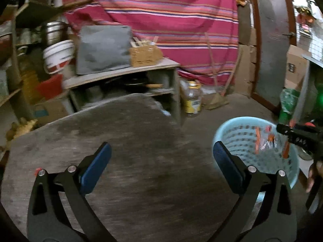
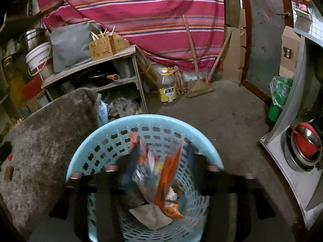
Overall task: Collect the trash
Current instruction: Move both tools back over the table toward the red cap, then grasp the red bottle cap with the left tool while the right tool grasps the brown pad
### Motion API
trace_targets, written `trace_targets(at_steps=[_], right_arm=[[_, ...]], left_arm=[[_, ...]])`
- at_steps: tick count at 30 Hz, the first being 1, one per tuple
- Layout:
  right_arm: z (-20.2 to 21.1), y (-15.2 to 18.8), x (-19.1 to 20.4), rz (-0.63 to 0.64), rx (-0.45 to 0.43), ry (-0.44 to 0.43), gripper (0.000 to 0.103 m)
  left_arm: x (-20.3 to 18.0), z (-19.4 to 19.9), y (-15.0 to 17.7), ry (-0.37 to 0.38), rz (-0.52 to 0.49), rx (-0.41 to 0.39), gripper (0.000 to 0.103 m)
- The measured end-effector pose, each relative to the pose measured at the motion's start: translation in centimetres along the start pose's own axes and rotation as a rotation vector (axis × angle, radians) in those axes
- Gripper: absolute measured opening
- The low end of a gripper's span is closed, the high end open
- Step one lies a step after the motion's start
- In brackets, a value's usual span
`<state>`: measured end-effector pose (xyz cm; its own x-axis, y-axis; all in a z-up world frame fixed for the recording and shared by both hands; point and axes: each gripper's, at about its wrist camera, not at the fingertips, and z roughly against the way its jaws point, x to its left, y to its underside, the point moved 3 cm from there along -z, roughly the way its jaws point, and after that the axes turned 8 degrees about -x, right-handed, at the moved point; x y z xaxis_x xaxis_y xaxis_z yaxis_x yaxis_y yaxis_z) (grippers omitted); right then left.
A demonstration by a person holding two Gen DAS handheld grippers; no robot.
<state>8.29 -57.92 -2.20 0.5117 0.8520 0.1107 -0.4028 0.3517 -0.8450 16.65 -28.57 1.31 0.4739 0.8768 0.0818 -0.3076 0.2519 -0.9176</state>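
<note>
Presently, trash: a clear wrapper with orange print (image 2: 159, 169) hangs between the blurred fingers of the right gripper (image 2: 161, 167), inside the mouth of the basket; the same wrapper shows at the far right of the left wrist view (image 1: 266, 143)
Basket: a light-blue perforated basket (image 2: 113, 139) on the floor, just beside the table edge; crumpled paper (image 2: 151, 215) and an orange snack packet (image 2: 173, 211) already lie at its bottom
Right gripper state: the fingers look parted with the wrapper between them, but motion blur hides whether they pinch it or have let go, so this cannot be told
Left gripper: the left gripper (image 1: 161, 167) hovers over the bare grey table (image 1: 141, 133), its blue pads (image 1: 97, 167) spread wide and holding nothing
Risk, wrapper: a light film may cling to a pad or drift on release; judged likely to fall over the rim if let go too high or off centre
Risk, basket: a light basket standing free; a finger catching the rim or the holes on the way out could tip it and spill what is inside
Risk, surroundings: an oil bottle (image 2: 167, 86) and a broom (image 2: 198, 86) stand well apart on the floor, judged no hazard
Progress: table top shows no further litter in these views
</note>
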Motion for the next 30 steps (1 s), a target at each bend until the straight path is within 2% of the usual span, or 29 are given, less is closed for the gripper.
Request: trace_targets(at_steps=[2, 3, 6, 10, 11, 18, 23, 26, 30], right_arm=[[-0.1, 0.0, 0.5, 0.003, 0.003, 0.001, 0.062], [-0.1, 0.1, 0.6, 0.008, 0.005, 0.005, 0.07], [0.2, 0.1, 1.3, 0.022, -0.008, 0.032, 0.081], [0.7, -0.1, 2.7, 0.006, -0.02, 0.024, 0.086], [0.8, -0.1, 3.4, 0.007, -0.022, 0.024, 0.09], [1.6, 0.2, 9.3, 0.017, -0.044, -0.028, 0.094], [0.5, 1.1, 15.8, 0.076, -0.026, -0.065, 0.097], [-0.1, 1.7, 19.0, 0.134, -0.018, -0.07, 0.097], [-0.8, 2.1, 22.3, 0.161, 0.002, -0.097, 0.098]], left_arm=[[3.1, 0.6, 0.2, -0.032, 0.019, 0.002, 0.098], [4.4, 0.8, 0.4, -0.045, 0.029, 0.003, 0.098], [9.1, 1.1, 0.8, -0.106, 0.054, 0.005, 0.098], [15.2, 1.5, 1.7, -0.201, 0.083, 0.004, 0.098], [17.0, 1.6, 2.1, -0.223, 0.1, 0.007, 0.098], [26.0, 0.8, 4.1, -0.31, 0.191, 0.06, 0.098], [30.2, -1.7, 6.5, -0.336, 0.218, 0.146, 0.098], [30.8, -3.0, 8.0, -0.314, 0.237, 0.199, 0.098], [30.7, -4.8, 9.2, -0.305, 0.19, 0.252, 0.097]])
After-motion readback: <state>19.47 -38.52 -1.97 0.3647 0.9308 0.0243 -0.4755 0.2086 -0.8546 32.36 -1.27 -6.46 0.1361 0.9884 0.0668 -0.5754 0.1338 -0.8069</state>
